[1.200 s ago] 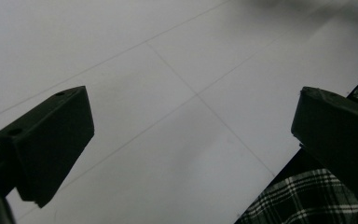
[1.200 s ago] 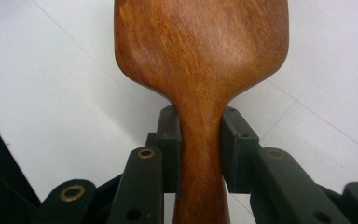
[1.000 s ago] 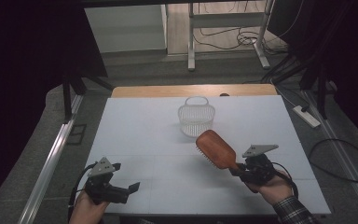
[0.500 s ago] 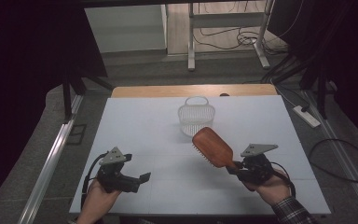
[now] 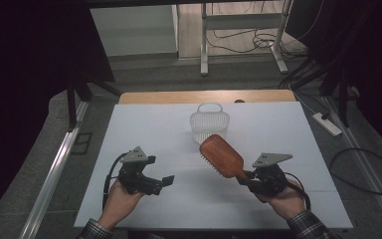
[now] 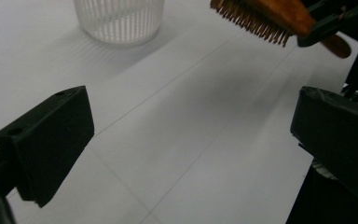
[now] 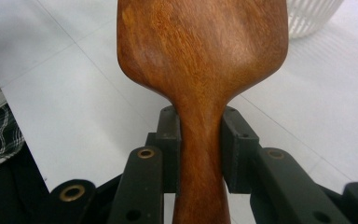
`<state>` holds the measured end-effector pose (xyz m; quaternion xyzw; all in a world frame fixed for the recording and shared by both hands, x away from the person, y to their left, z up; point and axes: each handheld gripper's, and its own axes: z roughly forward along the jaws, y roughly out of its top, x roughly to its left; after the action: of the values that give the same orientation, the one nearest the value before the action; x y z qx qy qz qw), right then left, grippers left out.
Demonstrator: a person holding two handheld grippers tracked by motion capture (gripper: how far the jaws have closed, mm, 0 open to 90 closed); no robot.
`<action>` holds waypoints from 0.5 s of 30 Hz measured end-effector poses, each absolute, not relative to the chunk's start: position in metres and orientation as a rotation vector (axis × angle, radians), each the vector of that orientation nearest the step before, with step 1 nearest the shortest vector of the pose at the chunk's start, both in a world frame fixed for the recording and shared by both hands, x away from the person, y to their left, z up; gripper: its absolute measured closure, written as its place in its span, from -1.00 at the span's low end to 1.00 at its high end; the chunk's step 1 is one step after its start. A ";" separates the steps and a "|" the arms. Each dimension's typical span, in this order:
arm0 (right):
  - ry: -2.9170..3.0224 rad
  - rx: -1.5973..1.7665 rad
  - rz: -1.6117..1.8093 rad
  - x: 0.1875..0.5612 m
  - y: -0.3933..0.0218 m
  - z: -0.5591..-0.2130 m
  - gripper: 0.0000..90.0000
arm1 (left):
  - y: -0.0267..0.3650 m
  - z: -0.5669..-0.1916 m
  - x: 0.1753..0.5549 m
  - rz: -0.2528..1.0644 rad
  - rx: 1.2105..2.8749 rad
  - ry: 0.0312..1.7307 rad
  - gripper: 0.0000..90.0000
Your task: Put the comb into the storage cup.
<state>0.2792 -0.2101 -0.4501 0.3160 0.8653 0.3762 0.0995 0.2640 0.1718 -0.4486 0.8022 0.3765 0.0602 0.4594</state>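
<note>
A wooden hairbrush (image 5: 222, 155) is held above the white table (image 5: 144, 124) by its handle, bristles facing down-left. My right gripper (image 5: 248, 175) is shut on the hairbrush's handle (image 7: 199, 140), with the paddle (image 7: 200, 42) rising straight ahead of its jaws. A small white slatted basket (image 5: 209, 123) stands upright just beyond the brush head. My left gripper (image 5: 166, 180) is open at the front left, nothing between its jaws. In the left gripper view the brush bristles (image 6: 251, 18) and the basket (image 6: 119, 18) lie ahead, and my left gripper (image 6: 191, 135) points across the table at them.
The wooden strip of the table's far edge (image 5: 204, 95) runs behind the basket. A power strip (image 5: 328, 124) and cables lie on the floor at the right. A metal rail (image 5: 54, 174) runs along the left of the table.
My left gripper moved forward and to the right onto the table. The right gripper shifted the hairbrush slightly left and toward the basket.
</note>
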 end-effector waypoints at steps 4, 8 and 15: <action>2.555 0.928 1.123 0.279 -0.206 -0.450 0.59 | 0.166 -0.447 0.270 0.133 1.970 0.914 -1.00; 2.555 0.912 1.125 0.278 -0.202 -0.450 0.59 | 0.159 -0.447 0.276 0.114 1.968 0.904 -1.00; 2.545 0.905 1.142 0.278 -0.198 -0.449 0.59 | 0.151 -0.448 0.283 0.094 1.955 0.896 -1.00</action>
<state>0.2782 -0.1976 -0.4495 0.3069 0.8631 0.3874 0.1041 0.2827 0.1512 -0.4483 0.7994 0.3665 0.0386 0.4744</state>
